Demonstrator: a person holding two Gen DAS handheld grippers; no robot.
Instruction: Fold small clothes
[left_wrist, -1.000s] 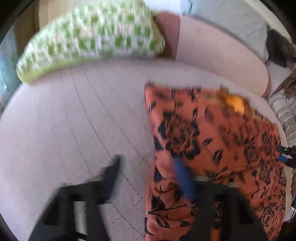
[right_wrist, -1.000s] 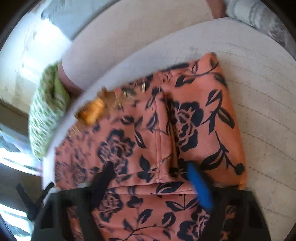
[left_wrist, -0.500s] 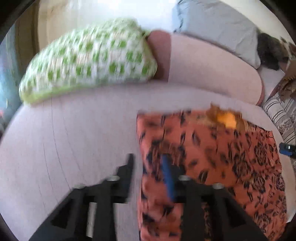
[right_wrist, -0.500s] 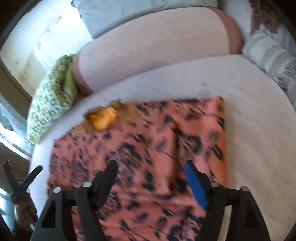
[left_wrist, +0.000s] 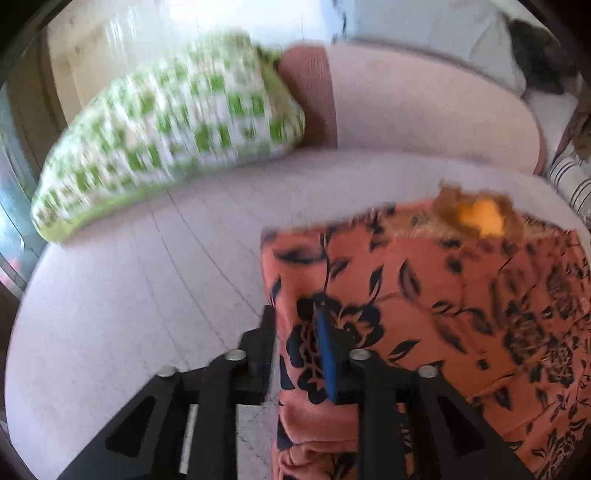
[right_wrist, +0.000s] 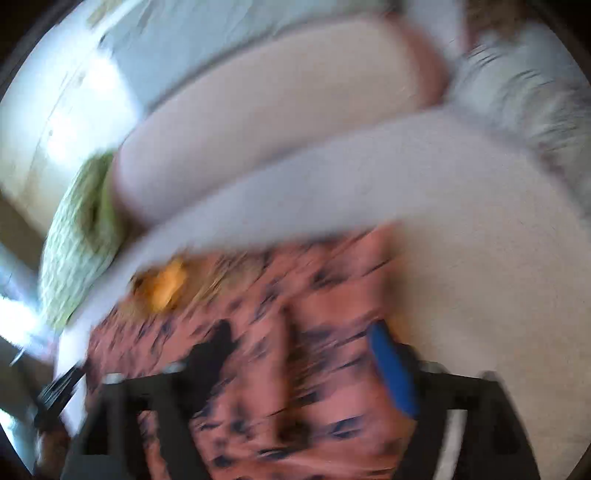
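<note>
Orange floral cloth (left_wrist: 424, 306) lies spread on the pale sofa seat (left_wrist: 147, 288), its far edge carrying a yellow-orange trim piece (left_wrist: 480, 218). My left tongs (left_wrist: 295, 332) are narrowed onto the cloth's left edge, a fold of fabric pinched between the black finger and the blue-padded one. My right tongs (right_wrist: 303, 350) sit over the cloth's right part with fingers well apart; that view is smeared, so I cannot tell whether any fabric is caught. A green-and-white checked cushion (left_wrist: 166, 129) rests against the sofa back (left_wrist: 424, 110), near the cloth's left side.
</note>
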